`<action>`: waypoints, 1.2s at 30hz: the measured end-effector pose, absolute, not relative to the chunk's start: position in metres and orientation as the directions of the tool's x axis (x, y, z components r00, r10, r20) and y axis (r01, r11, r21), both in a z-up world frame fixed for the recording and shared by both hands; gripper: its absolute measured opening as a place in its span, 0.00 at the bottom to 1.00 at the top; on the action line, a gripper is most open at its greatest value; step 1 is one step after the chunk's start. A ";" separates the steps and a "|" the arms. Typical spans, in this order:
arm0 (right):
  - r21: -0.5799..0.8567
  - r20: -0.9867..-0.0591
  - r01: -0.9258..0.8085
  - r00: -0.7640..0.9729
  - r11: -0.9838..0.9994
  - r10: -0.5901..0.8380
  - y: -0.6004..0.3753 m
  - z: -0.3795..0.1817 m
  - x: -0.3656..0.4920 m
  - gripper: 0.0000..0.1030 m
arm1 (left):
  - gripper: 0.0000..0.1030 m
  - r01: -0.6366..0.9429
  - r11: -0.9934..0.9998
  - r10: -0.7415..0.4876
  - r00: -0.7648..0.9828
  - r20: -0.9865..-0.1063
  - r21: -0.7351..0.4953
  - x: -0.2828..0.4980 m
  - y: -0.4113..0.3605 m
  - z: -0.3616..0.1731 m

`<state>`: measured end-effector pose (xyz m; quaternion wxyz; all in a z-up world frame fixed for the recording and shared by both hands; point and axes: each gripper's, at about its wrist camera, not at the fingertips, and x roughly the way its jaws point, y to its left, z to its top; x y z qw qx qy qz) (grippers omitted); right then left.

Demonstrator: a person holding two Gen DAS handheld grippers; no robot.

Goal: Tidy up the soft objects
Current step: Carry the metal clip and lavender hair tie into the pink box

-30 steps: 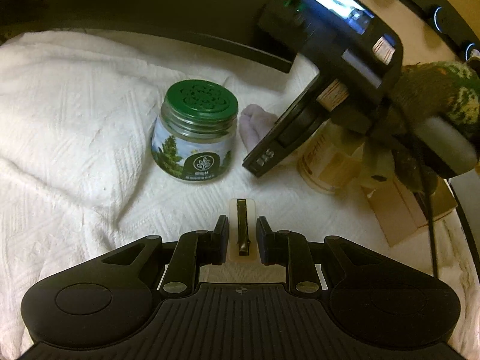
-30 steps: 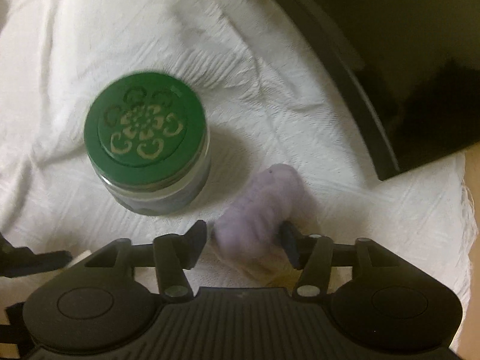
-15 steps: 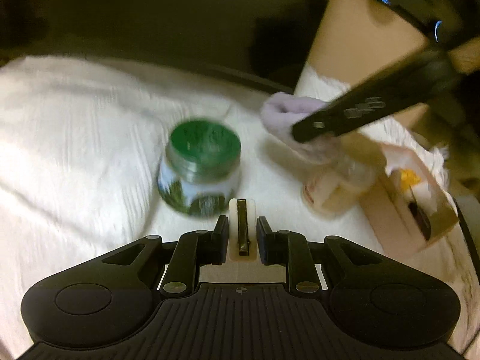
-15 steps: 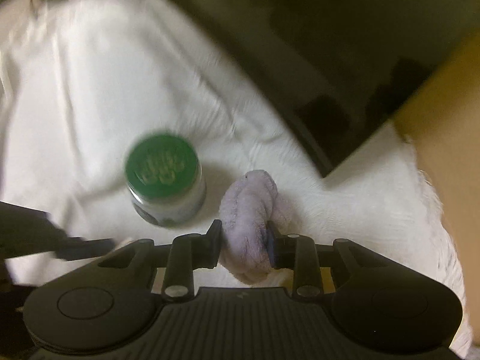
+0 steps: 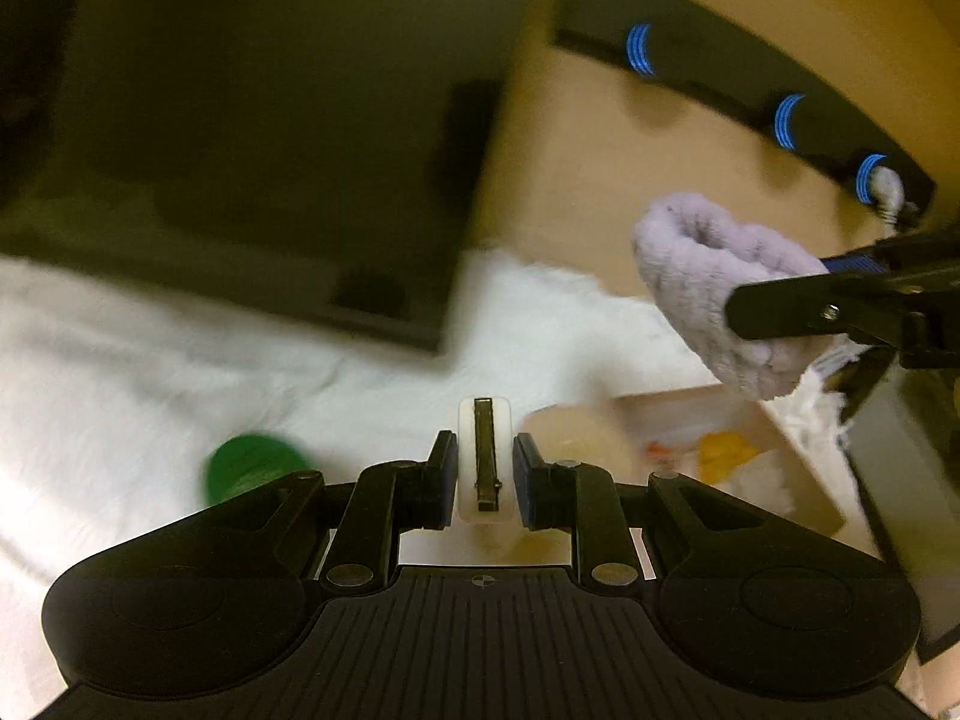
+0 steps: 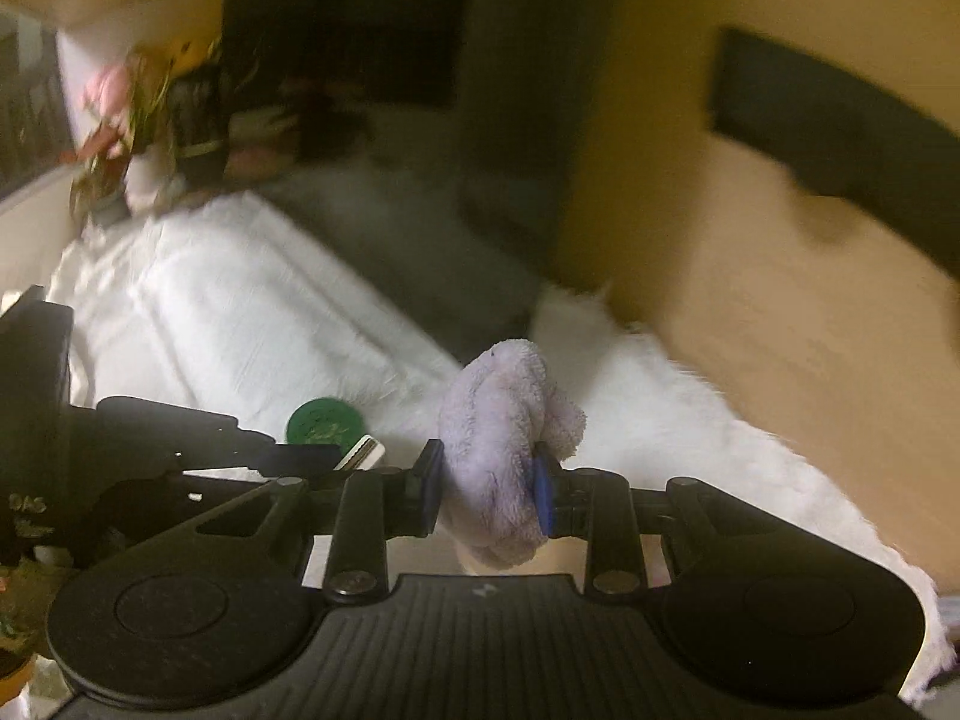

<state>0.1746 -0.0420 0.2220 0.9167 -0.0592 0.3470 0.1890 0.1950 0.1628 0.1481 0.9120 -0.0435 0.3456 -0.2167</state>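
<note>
My right gripper (image 6: 487, 489) is shut on a rolled lilac fluffy cloth (image 6: 501, 438) and holds it up above the white bedding (image 6: 228, 312). The same cloth (image 5: 714, 300) shows at the right of the left wrist view, pinched by the right gripper's fingers (image 5: 798, 306). My left gripper (image 5: 483, 474) is shut on a small white block with a dark slot (image 5: 485, 456), held above the bedding (image 5: 150, 360). A green-lidded jar (image 5: 255, 471) stands below on the bedding and also shows in the right wrist view (image 6: 321, 420).
An open cardboard box (image 5: 738, 468) with yellow and white contents lies below at right, a pale cup (image 5: 576, 438) beside it. A dark headboard panel (image 5: 252, 138) and a tan wall (image 5: 630, 180) with a black strip of blue lights (image 5: 786, 114) stand behind. Flowers (image 6: 126, 120) are at far left.
The right gripper closed on the lilac cloth beside the jar and lifted it up and to the right. The left gripper also rose, still holding the white block.
</note>
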 end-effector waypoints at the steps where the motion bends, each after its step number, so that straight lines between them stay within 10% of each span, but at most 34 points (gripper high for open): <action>1: 0.027 -0.647 -0.371 0.701 0.928 0.299 -0.051 0.219 0.173 0.29 | 0.22 0.384 0.894 -0.440 0.660 -0.609 -0.230 0.195 0.152 0.151; 14: 0.121 -0.581 -0.082 0.802 0.989 0.138 -0.191 0.192 0.125 0.29 | 0.22 0.607 0.772 -0.559 0.505 -0.658 -0.190 0.179 -0.005 0.135; 36: 0.292 -0.774 0.036 0.596 0.956 0.214 -0.222 0.032 0.209 0.29 | 0.23 0.625 0.771 -0.423 0.364 -0.830 -0.120 0.206 -0.073 0.044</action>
